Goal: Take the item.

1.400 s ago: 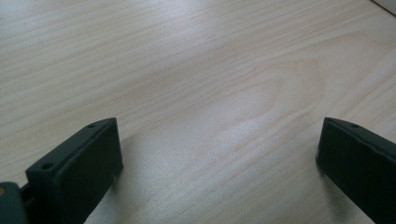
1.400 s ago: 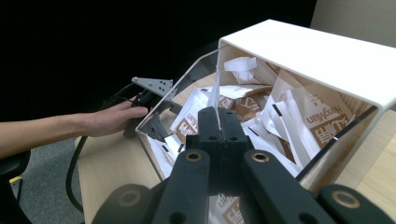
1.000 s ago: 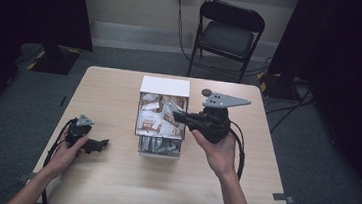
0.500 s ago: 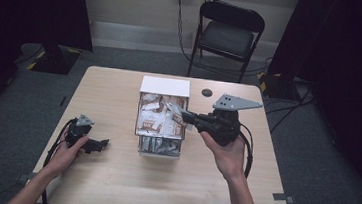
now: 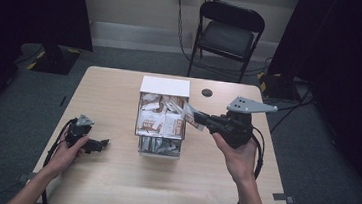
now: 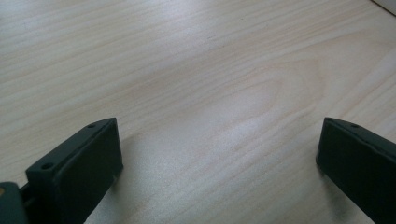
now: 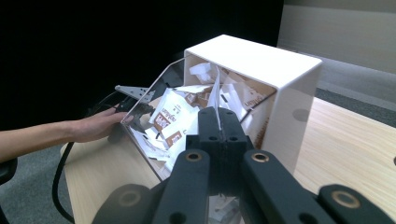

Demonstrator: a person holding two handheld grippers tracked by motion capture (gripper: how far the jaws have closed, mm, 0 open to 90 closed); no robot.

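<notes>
A clear-fronted box with a white back (image 5: pixel 165 86) stands in the middle of the table, full of white and brown packets (image 5: pixel 159 120). My right gripper (image 5: pixel 199 119) hovers just right of the box, pointing at it, shut on one packet (image 5: pixel 189 112) that hangs at the box's right edge. In the right gripper view the jaws of this gripper (image 7: pixel 218 113) are pressed together on the thin packet (image 7: pixel 214 93), in front of the box (image 7: pixel 285 93). My left gripper (image 5: pixel 100 144) lies on the table at the left, and its fingers (image 6: pixel 79 163) stand wide apart over bare wood.
A black folding chair (image 5: pixel 228 33) stands behind the table. A small dark round hole (image 5: pixel 207 92) sits in the tabletop right of the box. Cables trail from both grippers off the near table edge. Dark curtains flank the room.
My right gripper has drawn back to the right from over the box, carrying the packet out with it. The left hand and its gripper have not moved.
</notes>
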